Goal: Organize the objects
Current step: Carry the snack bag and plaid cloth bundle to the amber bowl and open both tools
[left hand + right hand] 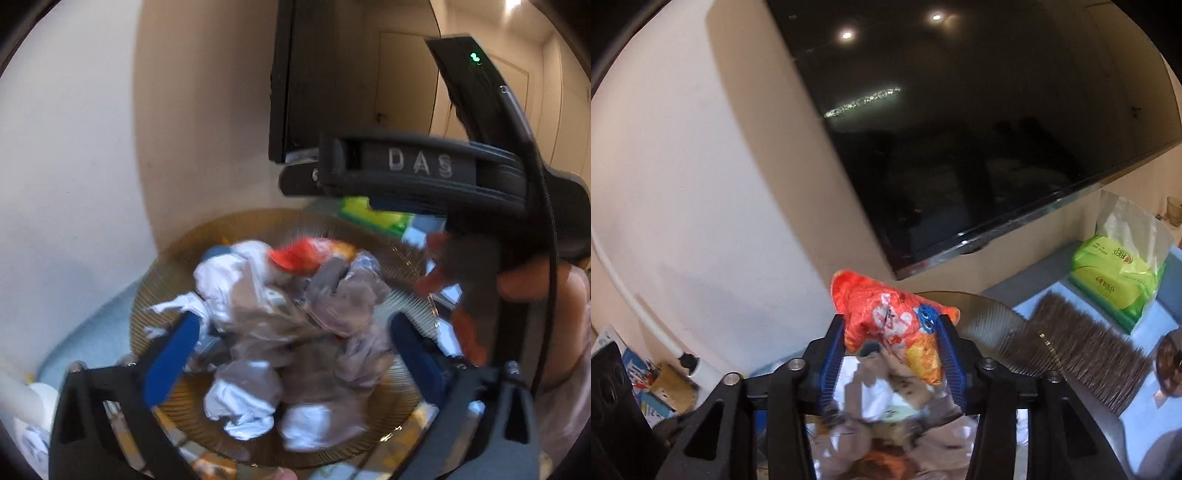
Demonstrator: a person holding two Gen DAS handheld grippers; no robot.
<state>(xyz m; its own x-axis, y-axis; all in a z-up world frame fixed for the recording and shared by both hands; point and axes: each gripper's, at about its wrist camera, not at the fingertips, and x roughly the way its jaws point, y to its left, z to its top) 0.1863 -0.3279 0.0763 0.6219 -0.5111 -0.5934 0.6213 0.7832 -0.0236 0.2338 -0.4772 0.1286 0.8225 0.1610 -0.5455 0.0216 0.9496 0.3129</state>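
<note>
1. Right gripper (890, 354): blue fingers (833, 354) pinch an orange snack packet (886, 317), held above the bowl.
2. Left gripper (291, 354): spread wide, nothing between the fingers (171, 354); they straddle the heap of crumpled wrappers (291, 325) in the ribbed amber glass bowl (166, 273). Contact unclear, blurred.
3. Bowl sits on a pale blue surface (1152, 321) by the wall.
4. Also there: green tissue pack (1115, 280), brown fringed mat (1082, 350).
5. Dark TV screen (960, 129) on the cream wall above.
</note>
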